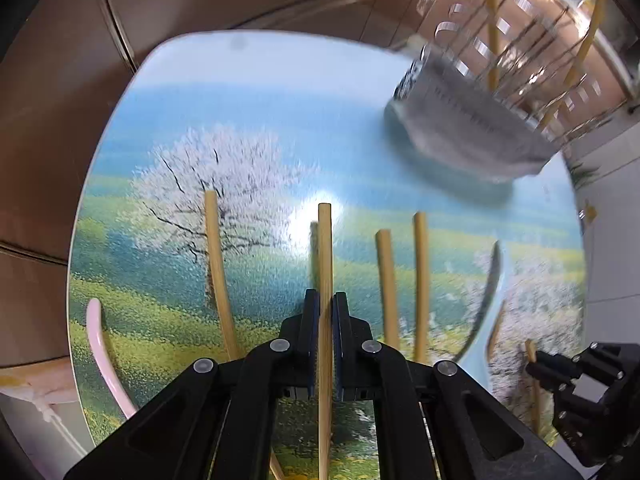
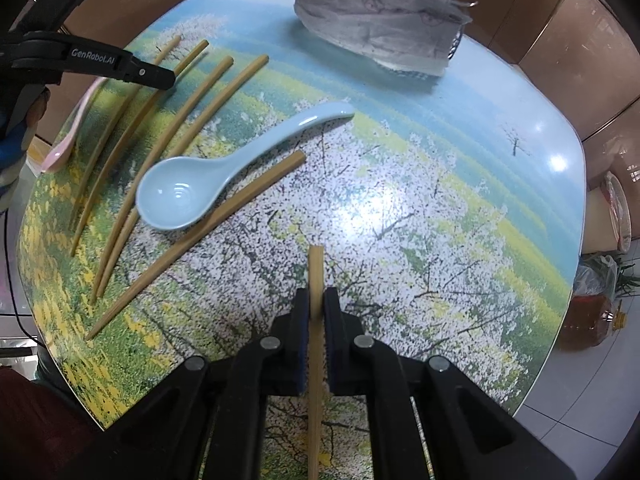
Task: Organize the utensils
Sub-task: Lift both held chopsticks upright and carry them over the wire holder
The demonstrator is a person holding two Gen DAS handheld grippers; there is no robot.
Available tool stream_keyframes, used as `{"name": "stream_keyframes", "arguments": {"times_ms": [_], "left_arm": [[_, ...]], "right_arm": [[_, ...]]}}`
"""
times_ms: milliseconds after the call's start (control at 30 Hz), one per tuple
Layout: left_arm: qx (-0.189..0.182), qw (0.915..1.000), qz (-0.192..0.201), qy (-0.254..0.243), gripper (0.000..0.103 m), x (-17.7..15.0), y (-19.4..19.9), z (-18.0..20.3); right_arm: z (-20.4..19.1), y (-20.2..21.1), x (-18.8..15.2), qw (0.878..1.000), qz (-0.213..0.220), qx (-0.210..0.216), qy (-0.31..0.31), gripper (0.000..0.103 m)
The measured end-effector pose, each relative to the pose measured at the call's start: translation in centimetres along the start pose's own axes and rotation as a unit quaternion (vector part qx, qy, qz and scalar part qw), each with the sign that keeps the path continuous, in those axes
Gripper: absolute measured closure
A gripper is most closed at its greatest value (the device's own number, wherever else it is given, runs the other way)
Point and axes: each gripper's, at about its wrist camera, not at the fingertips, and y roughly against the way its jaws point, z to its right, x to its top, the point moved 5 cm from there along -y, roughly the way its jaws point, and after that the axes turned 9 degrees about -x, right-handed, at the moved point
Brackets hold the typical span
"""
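Note:
In the left wrist view my left gripper (image 1: 326, 304) is shut on a bamboo chopstick (image 1: 325, 248) that sticks out past its pads, above the picture-printed table (image 1: 240, 120). Other chopsticks (image 1: 386, 280), a pink spoon (image 1: 100, 344) and a blue spoon (image 1: 488, 304) lie below it. A wire utensil holder (image 1: 500, 72) wrapped in grey cloth, with chopsticks in it, stands at the upper right. My right gripper (image 2: 316, 300) is shut on another chopstick (image 2: 315, 272). The blue spoon (image 2: 224, 172) and several chopsticks (image 2: 224, 208) lie to its left. The left gripper (image 2: 170, 79) hangs over them.
The holder (image 2: 380, 28) stands at the table's far edge. A bottle of amber liquid (image 2: 588, 320) and a plastic bag stand on the tiled floor at the right. Brown panelled walls run behind the table. The pink spoon (image 2: 68, 140) lies by the left edge.

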Motion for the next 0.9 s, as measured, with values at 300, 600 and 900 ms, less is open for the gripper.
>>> {"name": "stream_keyframes", "arguments": {"times_ms": [300, 600, 900], "left_arm": [[-0.005, 0.9964, 0.083, -0.018, 0.097, -1.6, 5.8, 1.5], [0.018, 0.9816, 0.178, -0.067, 0.097, -3.2, 11.1, 5.3], [0.044, 0.9575, 0.263, -0.110, 0.097, -6.2, 16.6, 7.5]], "right_arm": [[0.2, 5.2, -2.0, 0.997, 0.069, 0.001, -0.034, 0.097], [2.3, 11.2, -3.4, 0.986, 0.148, -0.005, -0.080, 0.097], [2.0, 15.9, -4.5, 0.973, 0.206, -0.013, -0.103, 0.097]]}}
